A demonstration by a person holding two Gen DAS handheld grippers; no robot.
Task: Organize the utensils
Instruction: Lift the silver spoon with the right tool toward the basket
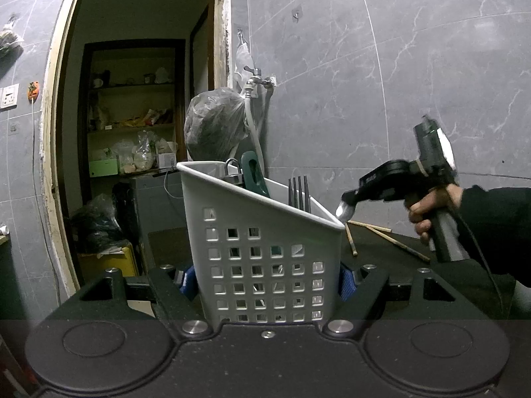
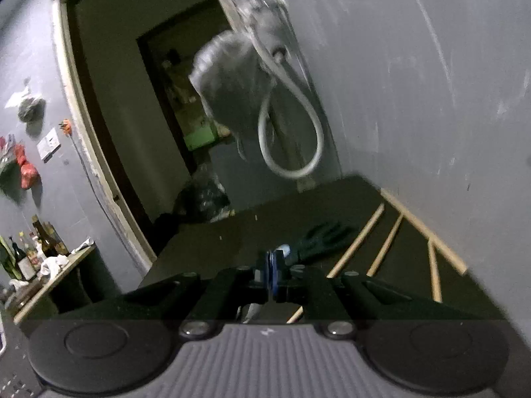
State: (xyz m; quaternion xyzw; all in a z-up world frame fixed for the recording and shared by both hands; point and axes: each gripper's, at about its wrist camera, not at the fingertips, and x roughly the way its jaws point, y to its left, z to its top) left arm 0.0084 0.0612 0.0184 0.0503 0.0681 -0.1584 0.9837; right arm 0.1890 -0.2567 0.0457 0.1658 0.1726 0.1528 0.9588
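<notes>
Utensils: white perforated plastic caddy [image 1: 262, 248], frame centre, clamped in left claw [image 1: 265, 280]. Right claw [image 1: 345, 199] clenched on a shiny metal utensil [image 1: 343, 211] beside the rim. Next: lower it inside, judged.

Home utility rm: tiled wall [image 1: 365, 66], tap [image 1: 257, 79] (pantry shelves [image 1: 132, 106] beyond).
</notes>
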